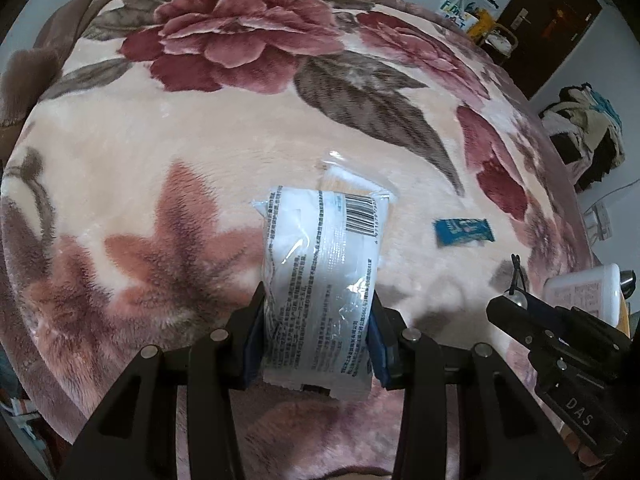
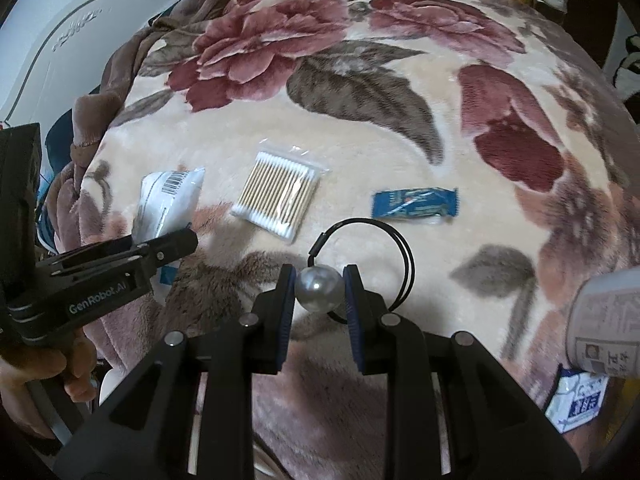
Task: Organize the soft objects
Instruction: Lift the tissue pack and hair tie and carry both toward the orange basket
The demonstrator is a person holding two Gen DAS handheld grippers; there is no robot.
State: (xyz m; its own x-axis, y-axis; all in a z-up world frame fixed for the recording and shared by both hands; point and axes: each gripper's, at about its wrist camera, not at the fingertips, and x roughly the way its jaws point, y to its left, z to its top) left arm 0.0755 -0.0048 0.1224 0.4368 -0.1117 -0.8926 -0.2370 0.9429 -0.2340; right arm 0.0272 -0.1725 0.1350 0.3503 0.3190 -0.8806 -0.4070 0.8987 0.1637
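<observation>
My left gripper [image 1: 318, 312] is shut on a white plastic packet [image 1: 320, 280] with a barcode, held above the floral blanket [image 1: 160, 152]. The same packet [image 2: 168, 200] and the left gripper [image 2: 176, 242] show at the left of the right wrist view. My right gripper [image 2: 319, 292] is shut on the pearl bead [image 2: 319, 289] of a black hair tie [image 2: 400, 248], whose loop hangs beyond the fingers. In the left wrist view the right gripper [image 1: 504, 308] shows at the lower right. A bag of cotton swabs [image 2: 276, 196] and a small blue sachet [image 2: 414, 202] lie on the blanket.
A white printed container [image 2: 608, 320] stands at the right edge, with a blue-and-white packet [image 2: 580, 404] below it. Clothes are piled [image 1: 588, 132] beyond the bed's right side. A dark door [image 1: 548, 24] and a yellow item [image 1: 484, 24] are at the far end.
</observation>
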